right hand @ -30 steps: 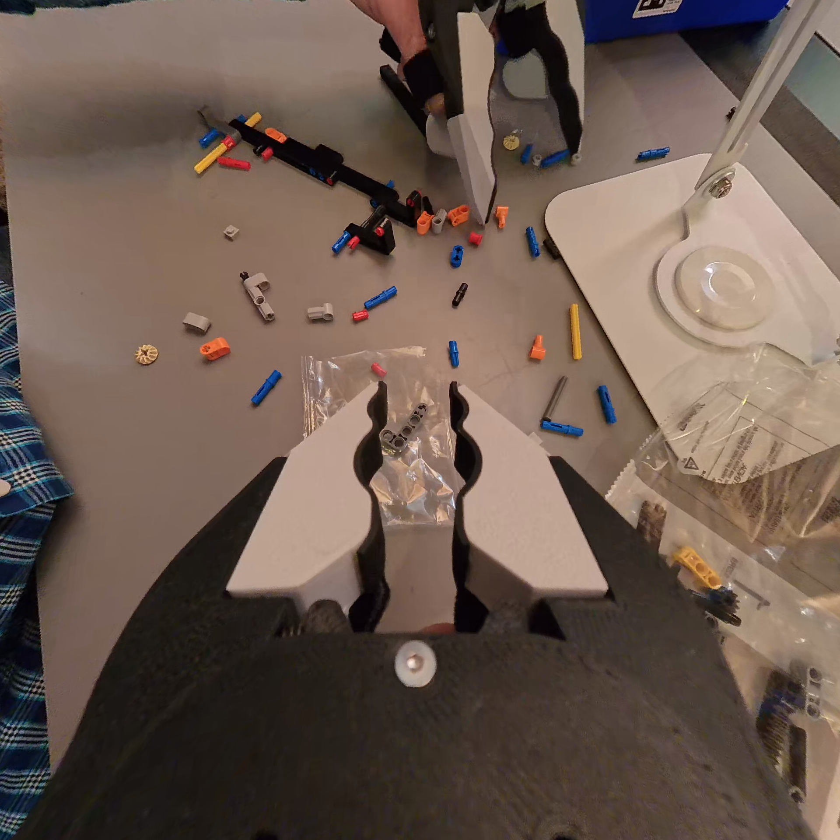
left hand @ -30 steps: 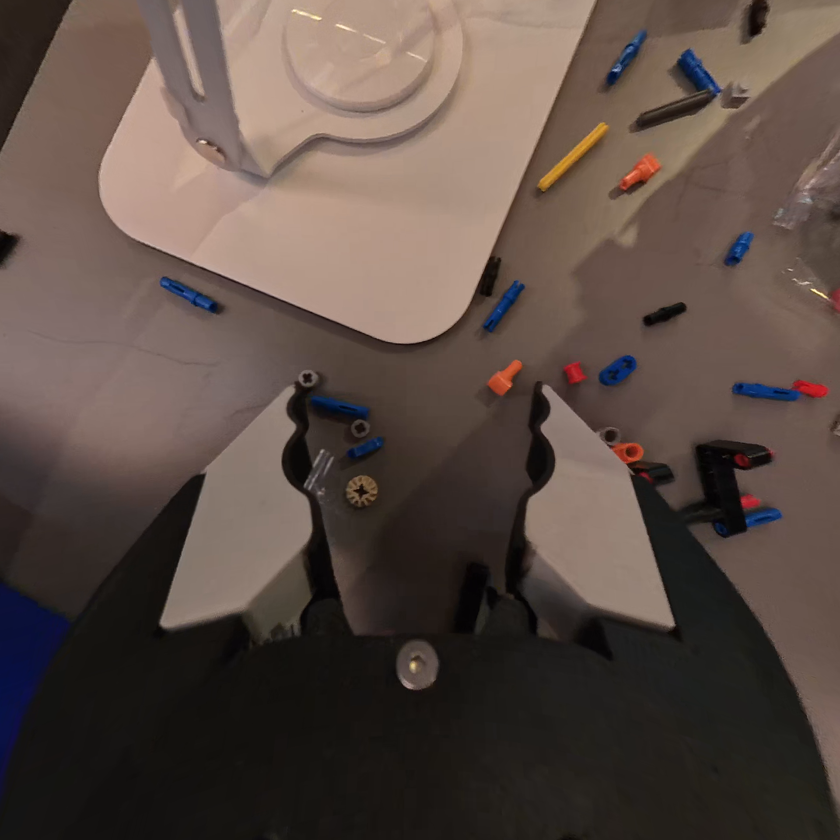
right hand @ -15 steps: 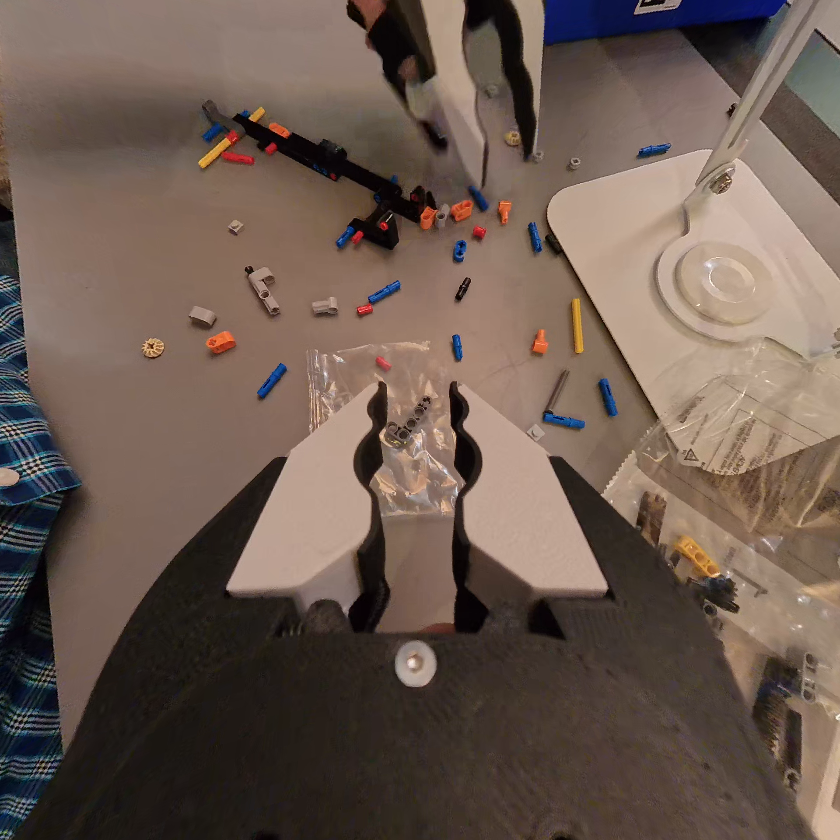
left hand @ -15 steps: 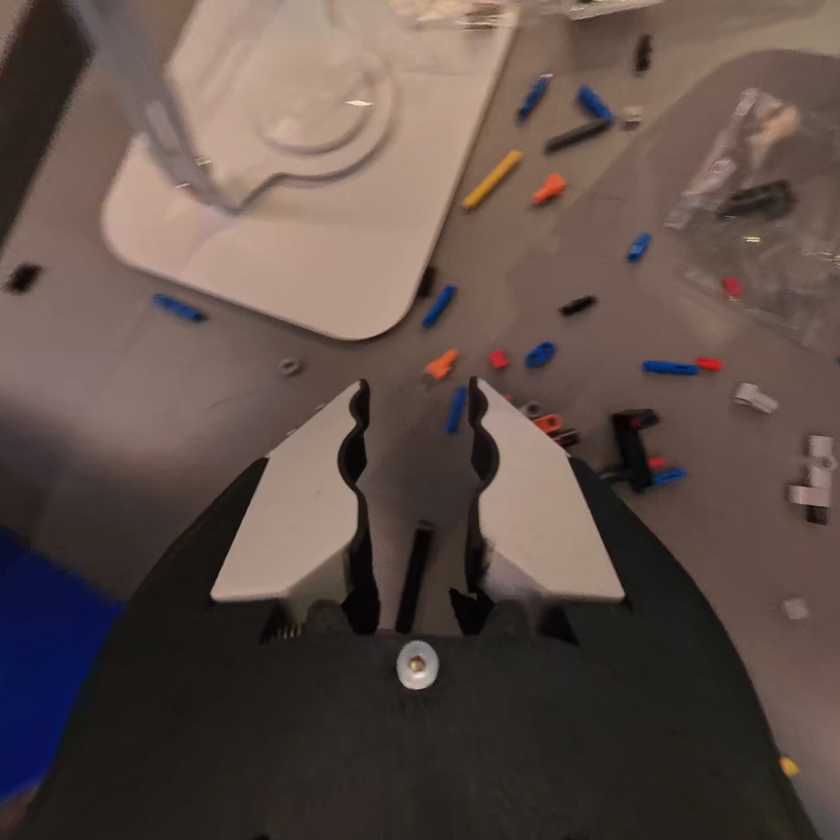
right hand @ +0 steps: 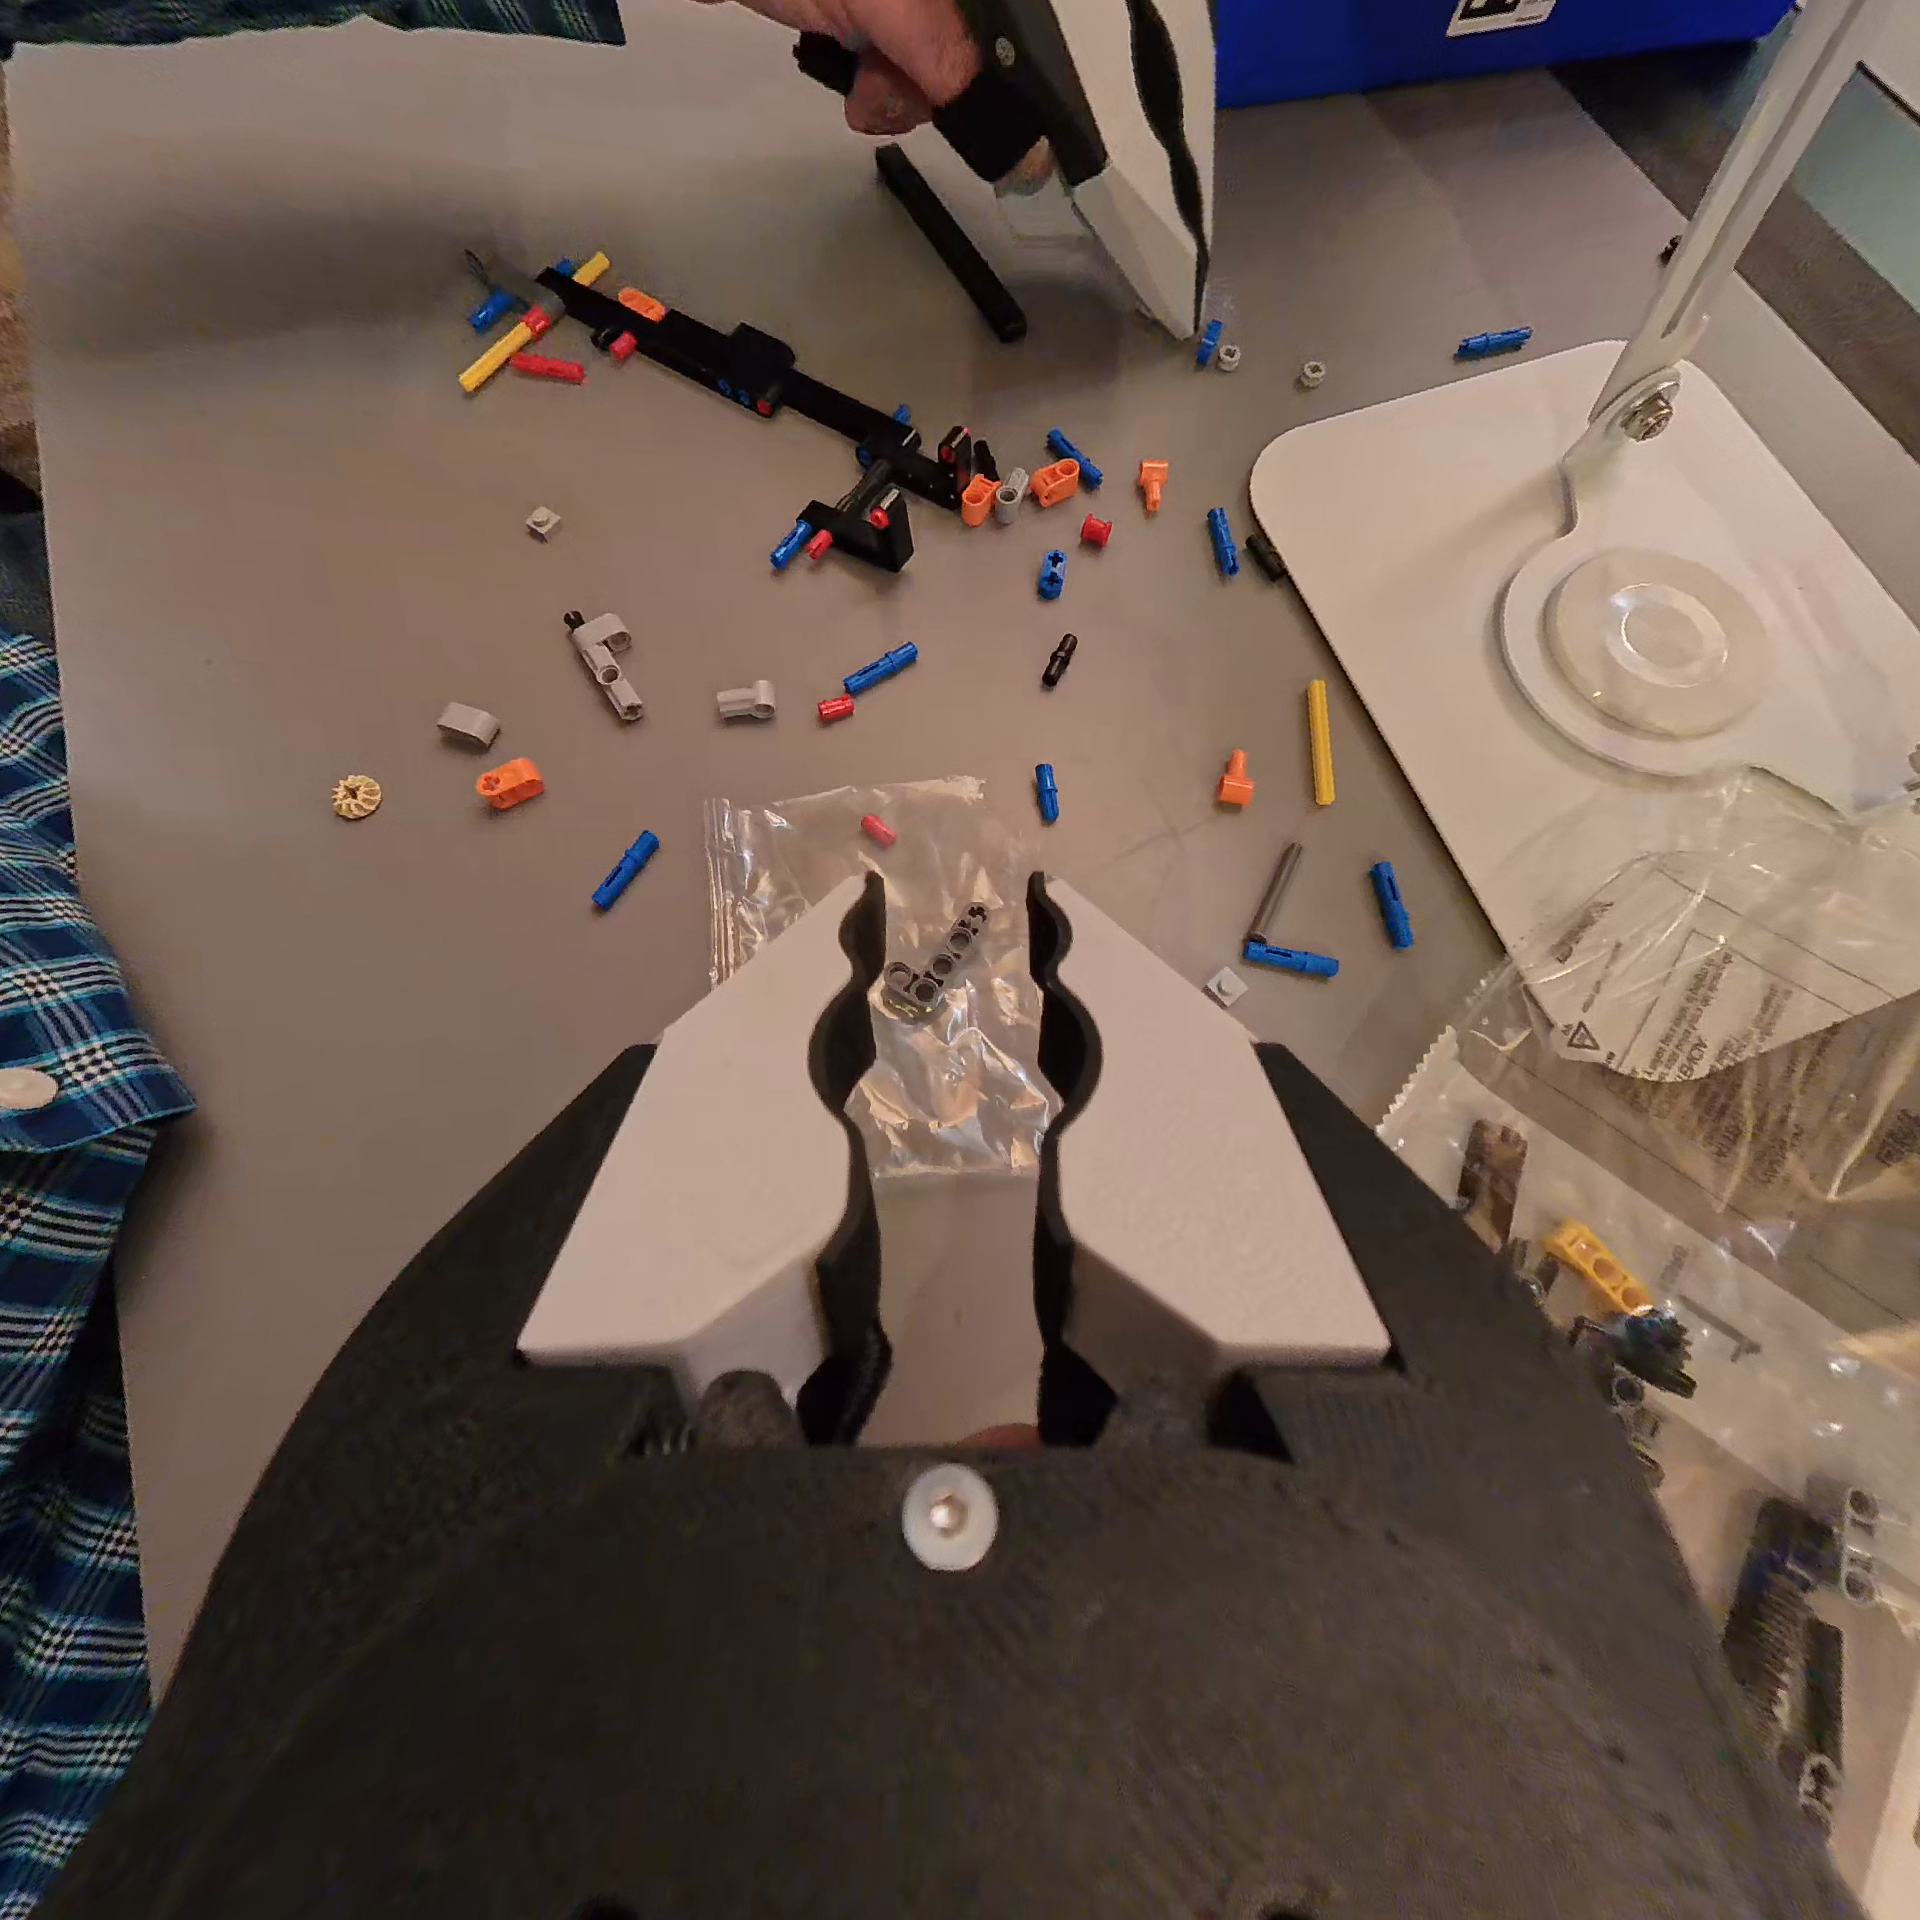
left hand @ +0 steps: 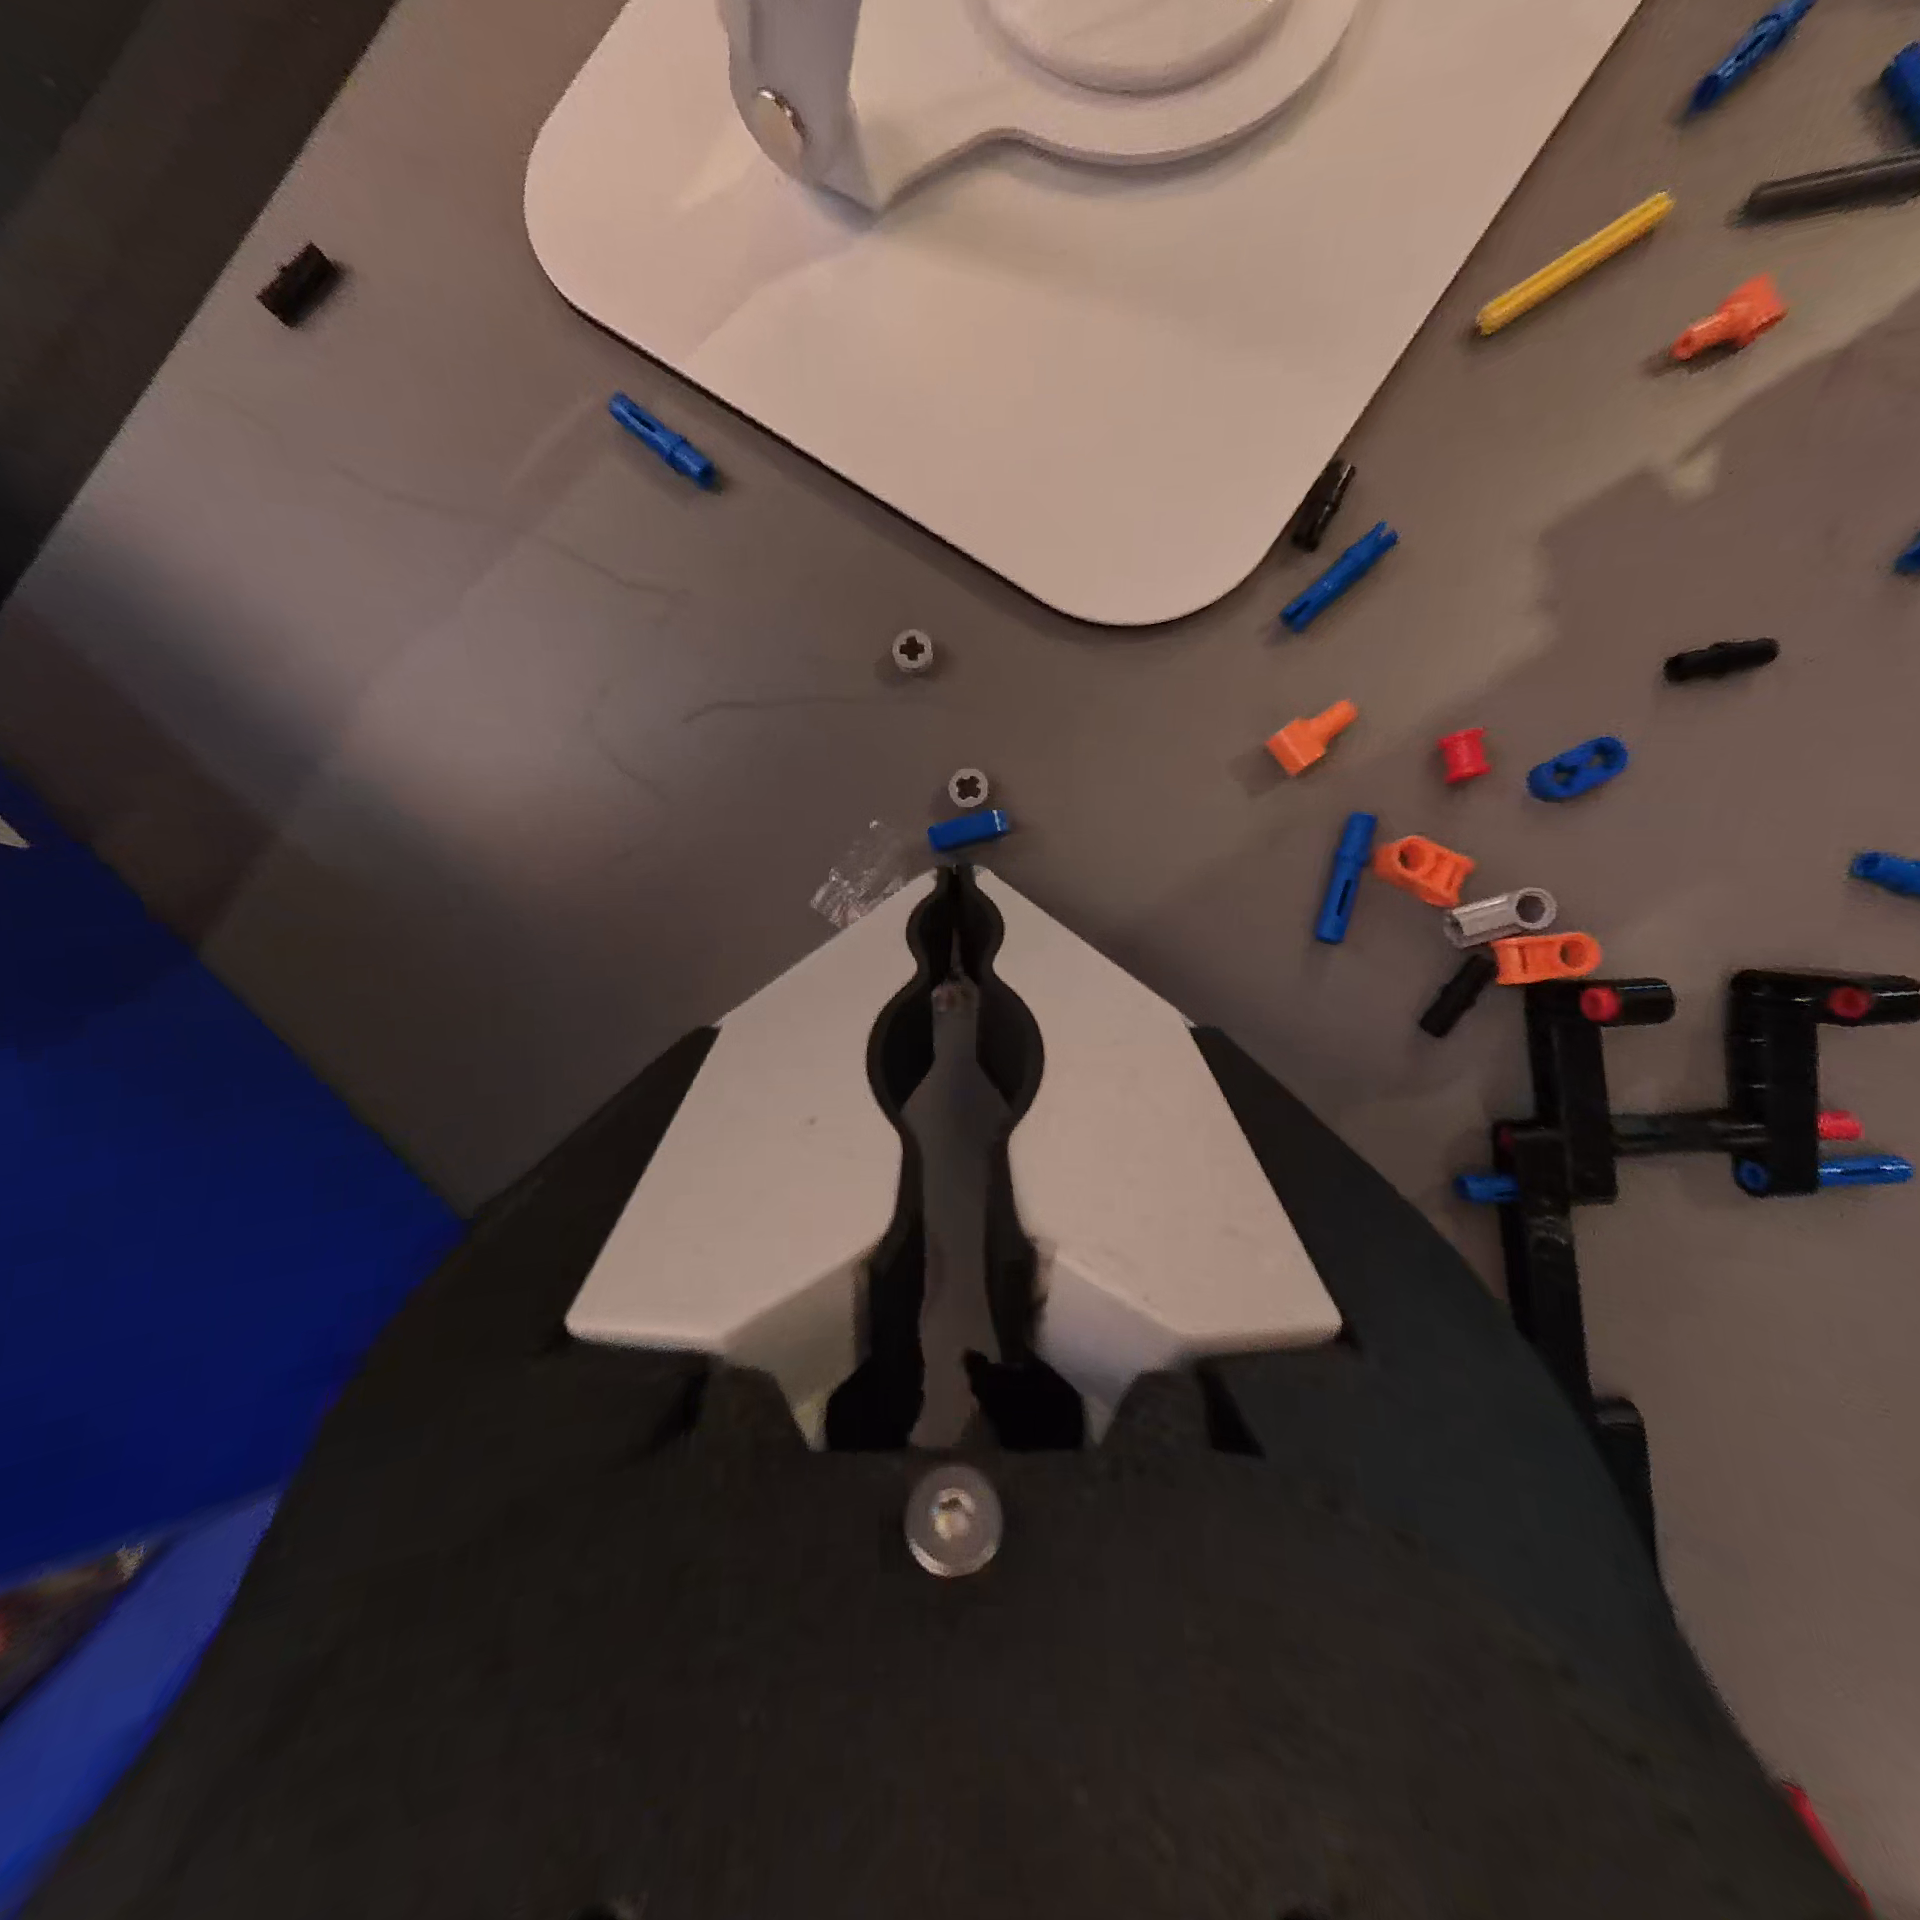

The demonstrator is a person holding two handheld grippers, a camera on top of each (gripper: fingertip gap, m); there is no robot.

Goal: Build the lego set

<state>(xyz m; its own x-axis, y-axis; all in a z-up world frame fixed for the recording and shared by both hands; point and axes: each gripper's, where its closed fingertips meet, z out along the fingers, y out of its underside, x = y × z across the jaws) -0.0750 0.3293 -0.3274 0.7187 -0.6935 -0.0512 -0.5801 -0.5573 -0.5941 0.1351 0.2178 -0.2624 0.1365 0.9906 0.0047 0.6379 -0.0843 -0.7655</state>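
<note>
Left tool [left hand: 954, 883] closed, tips down at the counter [left hand: 520, 727]; whether it pinches anything, cannot tell. Short blue pin [left hand: 968, 830] lies just ahead, crosswise to the fingers. Right tool [right hand: 951, 894] open, well apart, over a plastic bag [right hand: 935, 1039].

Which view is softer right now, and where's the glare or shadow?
Left wrist view: slightly soft, with motion smear on the black assembly at right; a broad shadow crosses the grey table on the left. Right wrist view: sharper; glare sits on the clear plastic bag between the right hand-held gripper fingers; both views bend straight edges, fisheye style.
</note>
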